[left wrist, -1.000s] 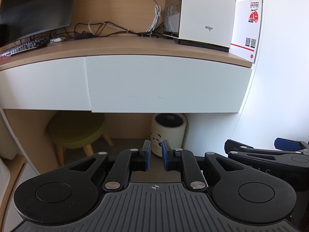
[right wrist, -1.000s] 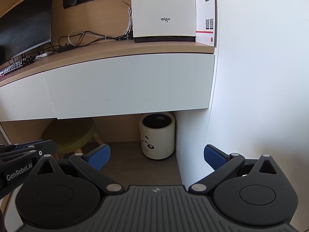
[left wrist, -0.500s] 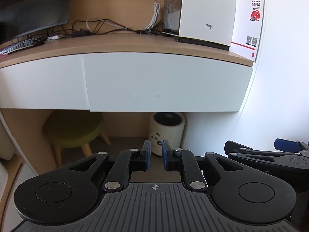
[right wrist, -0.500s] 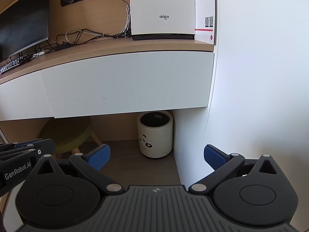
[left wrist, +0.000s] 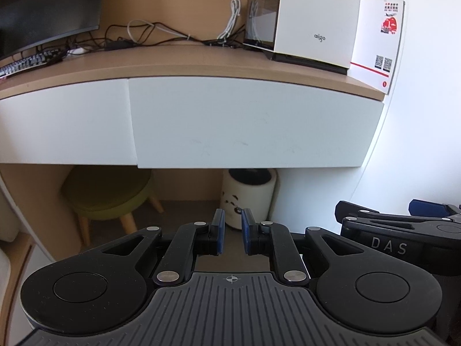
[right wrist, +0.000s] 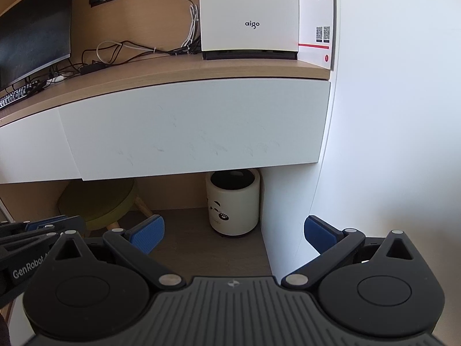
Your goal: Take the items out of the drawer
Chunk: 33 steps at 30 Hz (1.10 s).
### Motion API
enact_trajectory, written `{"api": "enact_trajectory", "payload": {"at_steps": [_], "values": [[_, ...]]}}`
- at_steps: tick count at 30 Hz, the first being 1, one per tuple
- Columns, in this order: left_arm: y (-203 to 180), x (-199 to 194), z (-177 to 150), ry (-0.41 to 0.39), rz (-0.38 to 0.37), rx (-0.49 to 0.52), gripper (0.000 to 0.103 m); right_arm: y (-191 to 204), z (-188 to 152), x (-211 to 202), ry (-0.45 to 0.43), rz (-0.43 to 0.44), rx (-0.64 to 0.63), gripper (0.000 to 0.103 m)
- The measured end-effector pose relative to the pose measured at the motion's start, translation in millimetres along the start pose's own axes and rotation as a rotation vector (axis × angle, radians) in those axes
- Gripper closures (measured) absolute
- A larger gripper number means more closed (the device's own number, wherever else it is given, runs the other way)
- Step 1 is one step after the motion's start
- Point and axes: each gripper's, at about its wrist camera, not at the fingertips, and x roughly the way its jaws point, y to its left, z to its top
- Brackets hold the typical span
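The wide white drawer front [left wrist: 253, 124] under the wooden desktop is closed, and its contents are hidden. It has no visible handle. The same drawer [right wrist: 196, 127] fills the middle of the right wrist view. My left gripper [left wrist: 232, 216] hangs in front of and below the drawer, shut, with only a narrow slit between its blue pads and nothing in it. My right gripper [right wrist: 233, 225] stands open, wide and empty, below the drawer's right half. Each gripper shows at the edge of the other's view: the right gripper [left wrist: 426, 210] and the left gripper [right wrist: 43, 225].
A second white drawer front [left wrist: 63, 124] lies to the left. On the desktop stand a white computer case [left wrist: 317, 20], a monitor [left wrist: 43, 8], a keyboard [left wrist: 26, 63] and cables. Under the desk are a green stool [left wrist: 109, 196] and a panda bin [left wrist: 247, 196]. A white wall [right wrist: 389, 144] closes the right.
Both grippers have moved closer to the desk, so the drawer front looks larger. The left jaws stay shut and the right jaws stay open.
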Motion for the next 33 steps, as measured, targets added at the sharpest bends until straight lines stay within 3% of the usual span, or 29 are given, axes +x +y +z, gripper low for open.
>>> {"api": "enact_trajectory", "payload": {"at_steps": [7, 13, 19, 23, 29, 33], "values": [[17, -29, 25, 0.007, 0.0, 0.003, 0.088, 20, 19, -25, 0.002, -0.03, -0.026, 0.0], [27, -64, 41, 0.009, -0.001, 0.006, 0.088, 30, 36, -56, 0.008, 0.016, -0.004, 0.0], [50, -95, 50, 0.047, 0.007, -0.093, 0.088, 29, 57, -84, 0.049, 0.007, 0.034, 0.0], [65, -111, 62, 0.081, -0.009, -0.187, 0.088, 31, 75, -104, 0.029, -0.009, -0.004, 0.0], [71, -129, 79, 0.05, -0.047, -0.197, 0.088, 36, 95, -118, -0.013, -0.019, -0.07, 0.0], [67, -130, 94, 0.014, -0.028, -0.189, 0.087, 42, 111, -114, -0.048, 0.0, -0.093, 0.0]]}}
